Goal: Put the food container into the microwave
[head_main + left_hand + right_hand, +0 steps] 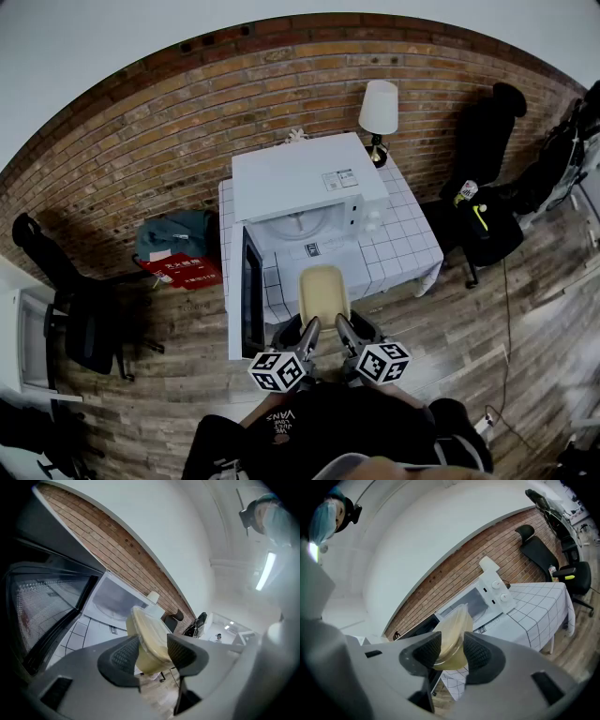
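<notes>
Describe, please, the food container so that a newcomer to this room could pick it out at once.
Against the brick wall stands a table with a checked cloth, bearing a white microwave with its door swung open. Before that opening, the food container is clamped between the left gripper and right gripper: the only pale yellow, lidded tub.

Microwave [305, 178] stands on the checked table [412, 239], door [251, 291] swung open leftward (lamp [379, 108] behind). Left gripper [307, 329] and right gripper [344, 328] hold the food container [323, 292] before the opening.
</notes>
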A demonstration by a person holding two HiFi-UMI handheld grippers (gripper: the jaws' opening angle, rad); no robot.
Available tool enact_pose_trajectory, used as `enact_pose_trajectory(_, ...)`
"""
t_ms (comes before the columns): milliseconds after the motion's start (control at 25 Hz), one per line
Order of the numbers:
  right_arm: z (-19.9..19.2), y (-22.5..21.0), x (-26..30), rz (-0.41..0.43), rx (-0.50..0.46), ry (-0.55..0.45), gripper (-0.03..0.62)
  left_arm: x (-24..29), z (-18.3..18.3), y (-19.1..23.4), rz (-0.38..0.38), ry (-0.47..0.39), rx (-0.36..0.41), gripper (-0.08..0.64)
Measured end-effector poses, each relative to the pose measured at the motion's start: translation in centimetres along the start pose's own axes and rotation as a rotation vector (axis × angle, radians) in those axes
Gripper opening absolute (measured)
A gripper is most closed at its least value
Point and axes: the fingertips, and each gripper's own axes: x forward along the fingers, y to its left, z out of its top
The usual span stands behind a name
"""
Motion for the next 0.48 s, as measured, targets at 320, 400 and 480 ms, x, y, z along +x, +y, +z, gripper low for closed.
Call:
enact_pose_trajectory(320,0.4,-0.8,0.6,0.01,0.021,0.0,0.145,1.0,0.0,0.2,0.012,-0.001,-0.007,0.192)
enact_pose_trajectory(400,0.7,-1.1,0.9,0.013,0.021,0.007,0.144,1.4,0.0,0.3,0.018,-0.002,-0.01,0.192)
enact_pose_trajectory(480,1.0,-1.5,1.3,0.018,0.022,0.013,0.144,1.9,0.1,0.3,0.025,-0.005,-0.013,0.192)
